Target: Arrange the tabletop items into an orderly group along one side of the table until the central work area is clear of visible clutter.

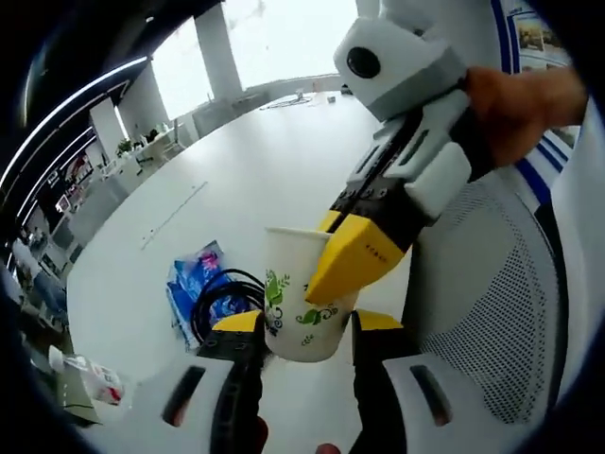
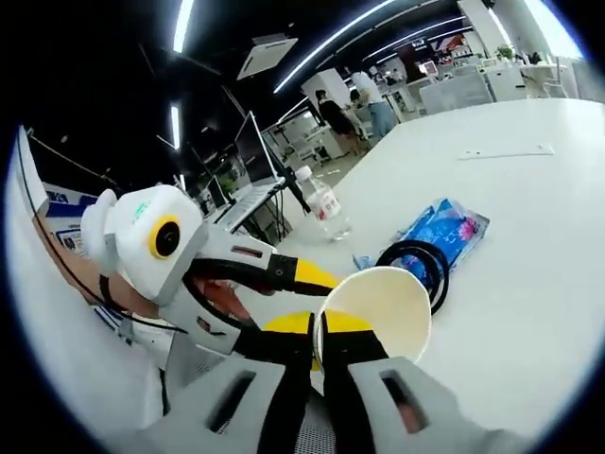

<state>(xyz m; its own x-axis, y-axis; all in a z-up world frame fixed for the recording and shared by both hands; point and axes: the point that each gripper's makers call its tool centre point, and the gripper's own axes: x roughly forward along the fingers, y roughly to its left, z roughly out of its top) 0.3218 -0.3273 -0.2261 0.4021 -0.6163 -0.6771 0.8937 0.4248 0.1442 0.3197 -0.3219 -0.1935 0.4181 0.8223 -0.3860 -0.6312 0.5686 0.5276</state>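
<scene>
A white paper cup [image 1: 293, 274] with a green leaf print hangs above the white table [image 1: 236, 180]. My left gripper [image 1: 307, 326] has its yellow-tipped jaws on either side of the cup's lower body, touching it. My right gripper [image 1: 354, 260] comes in from the upper right, held by a hand, one jaw lying over the cup's rim. In the right gripper view the cup [image 2: 378, 303] opens toward the camera. My right gripper [image 2: 317, 331] pinches its near rim with the jaws almost together. The left gripper [image 2: 317, 279] reaches the cup's side from the left.
A blue packet [image 1: 194, 279] and a black cable coil [image 1: 222, 298] lie together on the table, the same packet [image 2: 444, 227] and coil [image 2: 416, 265] just past the cup. A water bottle [image 2: 326, 210] stands near the table edge. A grey mesh chair [image 1: 501, 312] is beside the table.
</scene>
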